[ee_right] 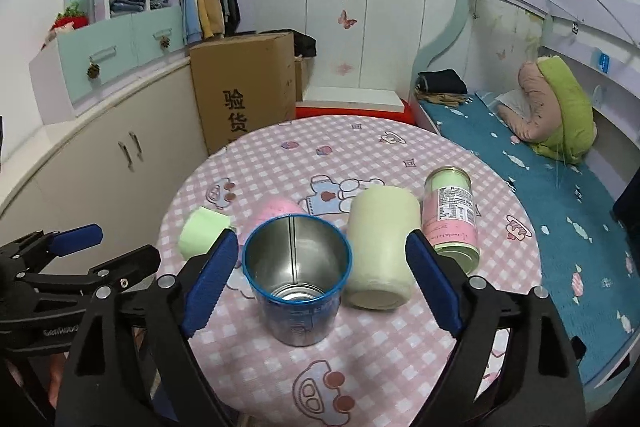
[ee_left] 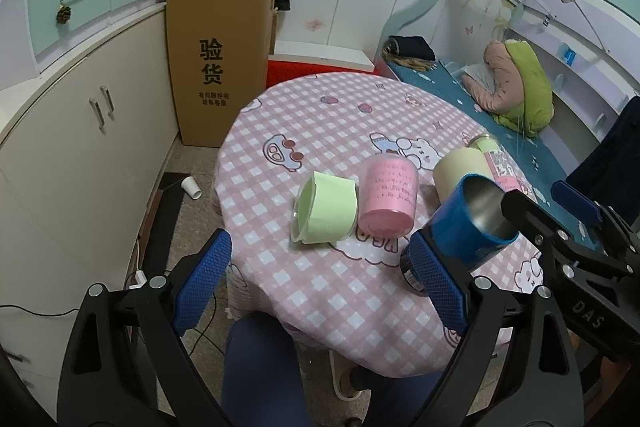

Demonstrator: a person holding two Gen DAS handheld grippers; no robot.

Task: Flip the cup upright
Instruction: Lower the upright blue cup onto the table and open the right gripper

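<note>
A blue metal cup (ee_right: 297, 275) stands upright on the pink checked table (ee_right: 400, 367), its mouth up; it also shows in the left wrist view (ee_left: 466, 227). My right gripper (ee_right: 320, 287) is open, its blue pads wide on either side of the cup, not touching it. My left gripper (ee_left: 320, 287) is open and empty over the table's near edge, left of the blue cup. A cream cup (ee_right: 380, 247), a pink cup (ee_left: 387, 201) and a green cup (ee_left: 326, 209) lie on their sides.
A labelled jar (ee_right: 452, 215) lies on the table's right side. A cardboard box (ee_left: 218, 63) stands behind the table, cabinets to the left, a bed (ee_right: 560, 207) to the right. A person's leg (ee_left: 260, 367) is below the table edge.
</note>
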